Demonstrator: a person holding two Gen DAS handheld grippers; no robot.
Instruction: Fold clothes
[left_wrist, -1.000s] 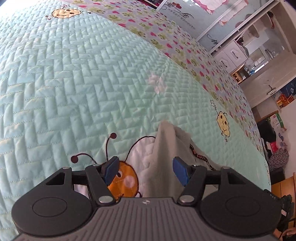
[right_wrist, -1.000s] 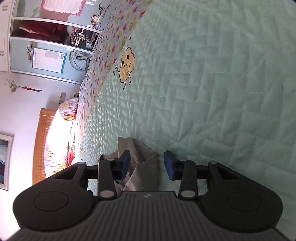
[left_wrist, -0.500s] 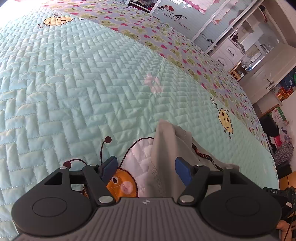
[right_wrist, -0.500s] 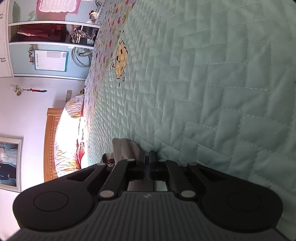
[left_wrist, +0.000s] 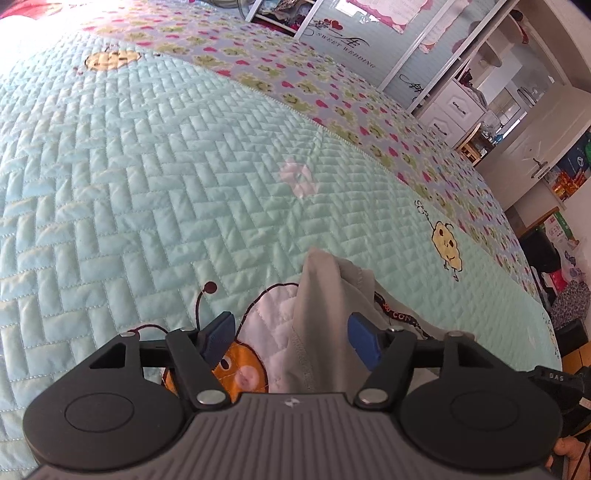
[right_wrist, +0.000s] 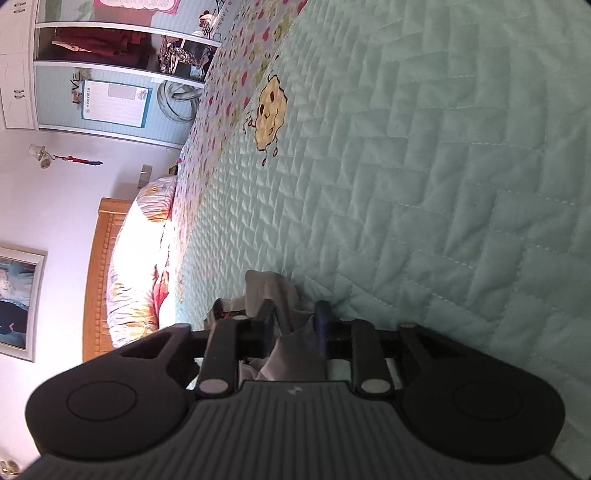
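1. Mint-green quilted bedspread (left_wrist: 155, 192) fills both views, with a frog-and-heart border along its far edge and white cupboards (left_wrist: 454, 110) beyond.
2. Over on the right wrist view, a wooden headboard (right_wrist: 99, 273) and a floral pillow (right_wrist: 136, 258) sit at the bed's end.
3. Grey garment (left_wrist: 325, 317) lies bunched on the bedspread, partly over the orange bee picture (left_wrist: 236, 369) (one fold peaks upward).
4. Left gripper (left_wrist: 291, 339) is spread wide, the garment between its blue pads (left_wrist: 364, 345) and no pinch showing.
5. Right gripper (right_wrist: 295, 325) is clenched on a fold of the garment, jaws having just eased slightly.
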